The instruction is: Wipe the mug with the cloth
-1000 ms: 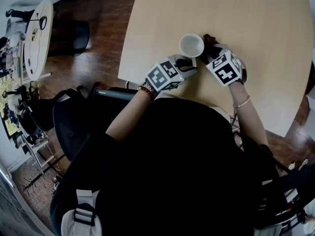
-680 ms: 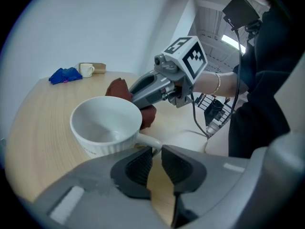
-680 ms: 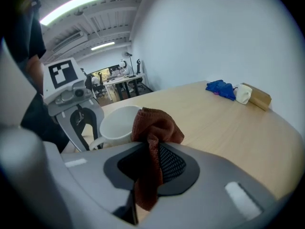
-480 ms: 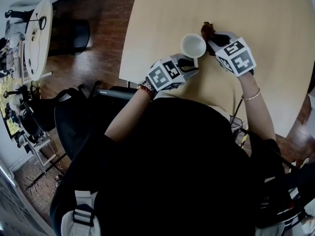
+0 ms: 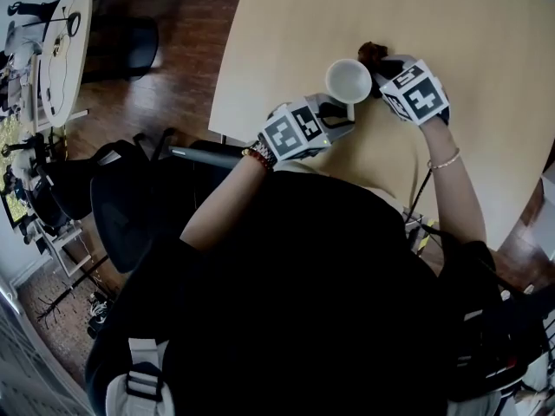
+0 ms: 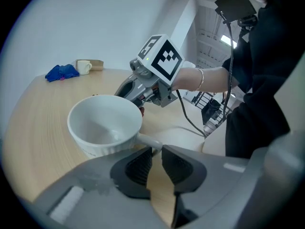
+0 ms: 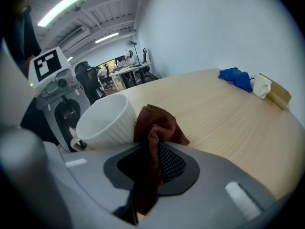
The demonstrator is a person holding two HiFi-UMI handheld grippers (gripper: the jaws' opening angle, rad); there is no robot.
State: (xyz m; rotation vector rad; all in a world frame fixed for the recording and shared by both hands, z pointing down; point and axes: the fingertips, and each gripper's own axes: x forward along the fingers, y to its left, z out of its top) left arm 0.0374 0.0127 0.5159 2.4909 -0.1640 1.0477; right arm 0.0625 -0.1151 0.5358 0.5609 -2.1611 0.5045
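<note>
A white ribbed mug (image 5: 348, 80) stands upright near the front edge of the pale wooden table (image 5: 486, 102). My left gripper (image 5: 336, 113) sits just in front of it, and in the left gripper view its jaws (image 6: 156, 150) are shut on the mug's handle (image 6: 148, 141). My right gripper (image 5: 383, 69) is at the mug's far right side, shut on a brown cloth (image 7: 155, 125). The cloth (image 5: 371, 53) bunches out past the jaws and lies against the mug's outer wall (image 7: 107, 123). The mug looks empty inside (image 6: 102, 123).
A blue cloth (image 7: 236, 78), a small white cup (image 6: 84, 67) and a cardboard box (image 7: 275, 94) lie at the table's far end. A black office chair (image 5: 121, 202) stands on the wooden floor to the left, beyond the table's edge (image 5: 221, 102).
My right gripper has carried the brown cloth around the mug's right side toward its far side. The left gripper has kept its hold on the handle.
</note>
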